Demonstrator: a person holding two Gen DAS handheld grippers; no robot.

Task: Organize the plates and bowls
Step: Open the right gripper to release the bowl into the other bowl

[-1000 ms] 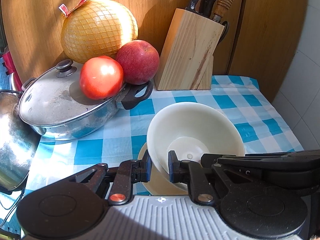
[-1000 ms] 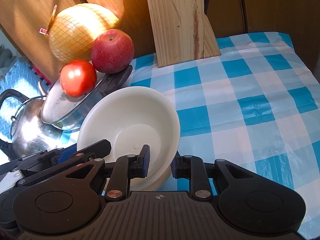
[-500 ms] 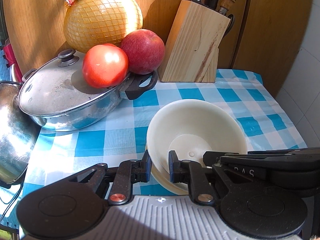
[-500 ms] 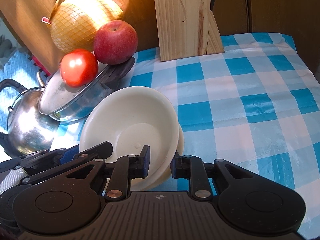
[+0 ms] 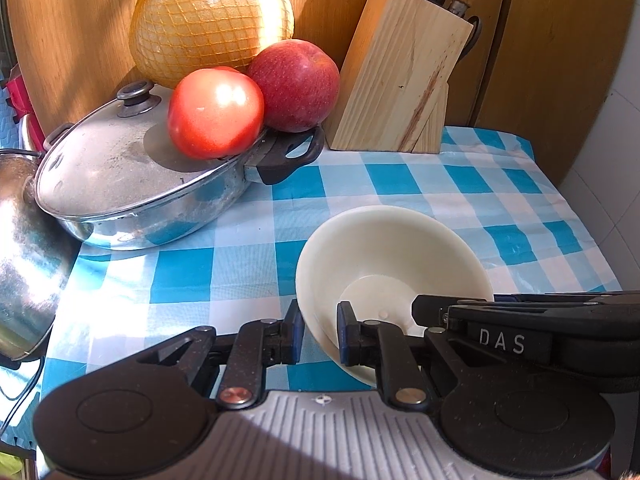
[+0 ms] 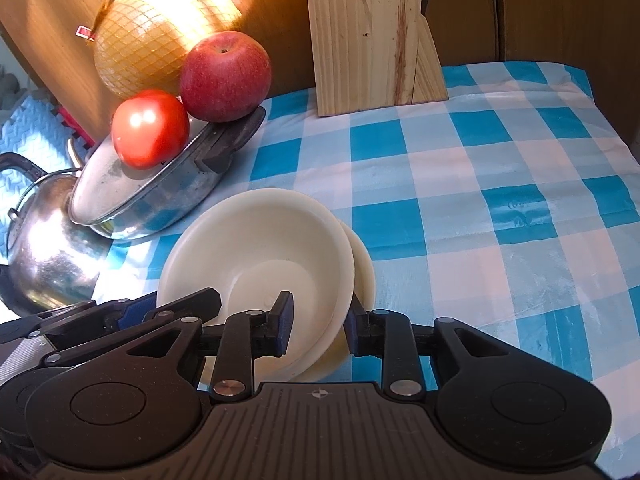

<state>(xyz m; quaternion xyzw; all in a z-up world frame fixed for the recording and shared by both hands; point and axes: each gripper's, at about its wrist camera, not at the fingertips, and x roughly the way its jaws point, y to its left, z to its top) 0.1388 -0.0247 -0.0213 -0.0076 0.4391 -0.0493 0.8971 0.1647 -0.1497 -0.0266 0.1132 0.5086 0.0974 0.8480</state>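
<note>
Two cream bowls are nested on the blue-checked cloth; the upper bowl (image 6: pixel 260 248) tilts inside the lower bowl (image 6: pixel 365 276). My left gripper (image 5: pixel 319 334) is shut on the near left rim of the upper bowl (image 5: pixel 392 256), one pad inside and one outside. My right gripper (image 6: pixel 316 324) straddles the right rim of both bowls. Its jaws are opening: the inner pad stands off the wall and the outer pad is by the lower rim. In each wrist view the other gripper shows at the frame's edge.
A lidded steel pan (image 5: pixel 132 184) sits at back left with a tomato (image 5: pixel 216 114) and an apple (image 5: pixel 296 84) on it, and a netted pomelo (image 5: pixel 208 16) behind. A wooden knife block (image 5: pixel 400 80) stands at the back. A steel kettle (image 6: pixel 44 248) is far left. The checked cloth (image 6: pixel 500 200) spreads right.
The right gripper's jaws have parted around the bowls' rim. The left gripper stays shut on the upper bowl. The stack has hardly shifted.
</note>
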